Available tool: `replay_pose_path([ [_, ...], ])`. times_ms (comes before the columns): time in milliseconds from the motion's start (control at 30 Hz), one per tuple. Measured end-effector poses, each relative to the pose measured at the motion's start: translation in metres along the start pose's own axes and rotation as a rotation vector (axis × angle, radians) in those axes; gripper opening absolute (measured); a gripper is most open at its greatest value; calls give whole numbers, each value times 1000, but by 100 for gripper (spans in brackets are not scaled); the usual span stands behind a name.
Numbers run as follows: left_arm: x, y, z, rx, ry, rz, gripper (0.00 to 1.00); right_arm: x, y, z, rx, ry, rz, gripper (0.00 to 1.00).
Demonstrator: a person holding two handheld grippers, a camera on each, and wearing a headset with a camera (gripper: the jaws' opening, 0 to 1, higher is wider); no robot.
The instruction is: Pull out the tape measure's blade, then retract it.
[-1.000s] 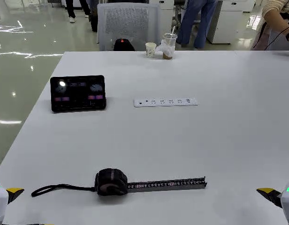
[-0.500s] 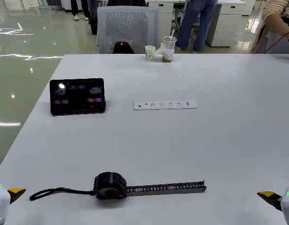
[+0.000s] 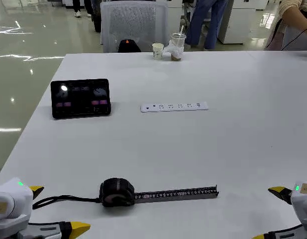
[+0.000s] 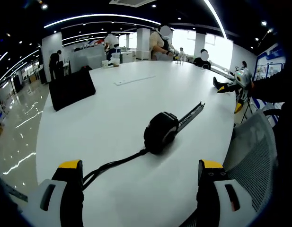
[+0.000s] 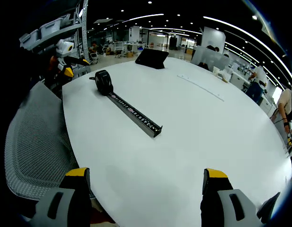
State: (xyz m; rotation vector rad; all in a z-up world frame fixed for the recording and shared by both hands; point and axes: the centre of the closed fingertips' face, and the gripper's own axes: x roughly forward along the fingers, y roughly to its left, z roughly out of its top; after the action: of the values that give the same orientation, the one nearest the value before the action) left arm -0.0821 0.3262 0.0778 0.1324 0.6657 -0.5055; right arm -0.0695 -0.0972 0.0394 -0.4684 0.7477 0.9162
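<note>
The tape measure (image 3: pixel 117 192) lies on the white bench (image 3: pixel 233 144), close to its near edge and left of the middle; its black case rests on the surface, and its blade (image 3: pixel 175 193) is drawn out flat along the bench to the person's right, ending in a small hook. A dark wrist strap (image 3: pixel 63 200) trails from the case the other way, toward the near left corner.

The left gripper (image 4: pixel 140 165) hovers at that corner, pointing along the strap at the case; its fingers (image 4: pixel 70 189) are spread wide and grasp nothing; in the left gripper view the strap runs up between them from beside one yellow tip, though I cannot tell whether it touches that tip. The right gripper (image 5: pixel 146 173) sits at the near right of the bench, well apart from the blade's hook; its fingers (image 5: pixel 214 189) are also spread wide with only bare bench between them; in the right gripper view the blade lies ahead with the case at its far end.

Farther back on the bench, a dark tablet (image 3: pixel 80 98) leans upright at the left; a white power strip (image 3: pixel 174 106) lies near the middle; a paper cup (image 3: pixel 157 51) and a clear plastic cup (image 3: pixel 178 45) stand at the far edge; a grey mesh chair (image 3: pixel 134 25) is behind them.
</note>
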Motion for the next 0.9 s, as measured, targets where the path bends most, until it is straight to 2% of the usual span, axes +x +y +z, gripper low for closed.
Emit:
replay_pose_path([
  [67, 5, 2, 2, -44, 0, 13, 99, 3, -2, 4, -33, -3, 8, 99],
  [167, 11, -3, 8, -123, -29, 7, 98, 7, -4, 8, -65, 17, 27, 99],
  [233, 15, -5, 10, -182, -39, 27, 98, 12, -6, 11, -97, 15, 38, 99],
  [267, 16, -9, 12, -174, -44, 12, 98, 13, -6, 12, -104, 21, 44, 99],
  [367, 21, -14, 18, -188, -56, 45, 98, 19, -7, 15, -126, 37, 60, 99],
  [433, 25, -23, 22, -181, -58, 33, 98, 23, -8, 17, -140, 46, 72, 99],
  [600, 41, -39, 25, -156, -32, 26, 98, 36, -11, 20, -190, 77, 108, 99],
  [733, 52, -53, 30, -170, -29, 19, 97, 46, -16, 25, -224, 101, 132, 99],
  [900, 65, -59, 38, -148, -33, 51, 97, 55, -22, 30, -250, 127, 159, 93],
])
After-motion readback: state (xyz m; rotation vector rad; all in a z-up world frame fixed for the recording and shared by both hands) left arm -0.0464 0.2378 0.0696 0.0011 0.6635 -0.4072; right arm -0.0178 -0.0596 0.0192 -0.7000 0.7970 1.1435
